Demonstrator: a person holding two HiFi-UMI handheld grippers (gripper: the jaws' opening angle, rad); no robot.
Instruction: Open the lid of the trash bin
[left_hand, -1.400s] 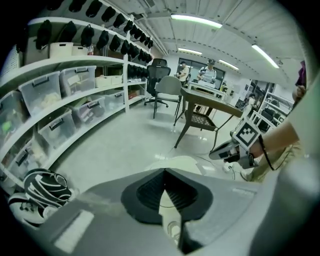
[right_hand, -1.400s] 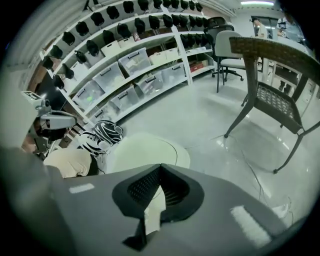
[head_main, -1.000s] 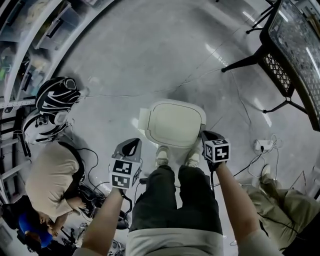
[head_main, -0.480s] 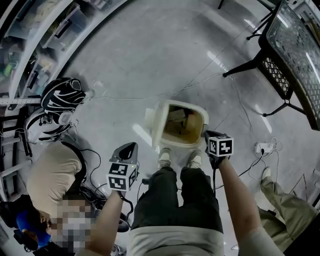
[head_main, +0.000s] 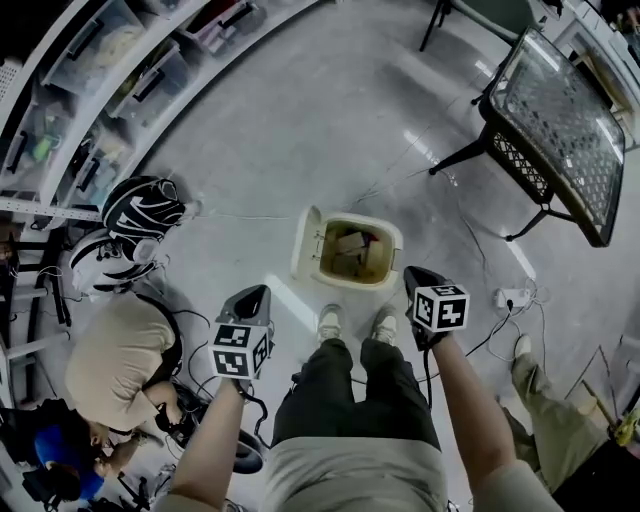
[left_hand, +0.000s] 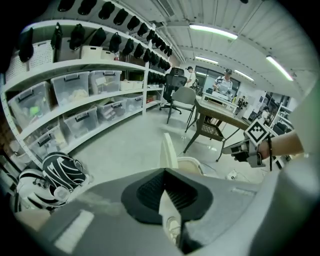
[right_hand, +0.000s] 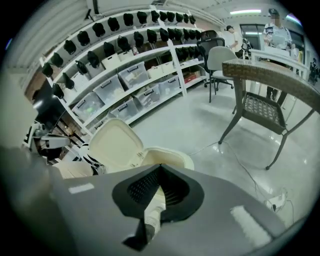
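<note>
Claws pressed together, cream bin standing open just past the toes

Left claw (head_main: 256, 296) and right claw (head_main: 414, 276) are both closed on nothing, flanking a pair of pale shoes (head_main: 327, 322). Just beyond them the cream plastic trash bin (head_main: 391, 240) sits on the glossy grey concrete floor (head_main: 300, 120), with its hinged lid (head_main: 307, 241) raised upright along the bin's left side and scraps showing inside. A white power strip (head_main: 510, 297) lies to the right. Farther off are a woven tabletop on dark legs (head_main: 555, 130) at right and white shelves of clear storage boxes (head_main: 120, 80) at left.
</note>
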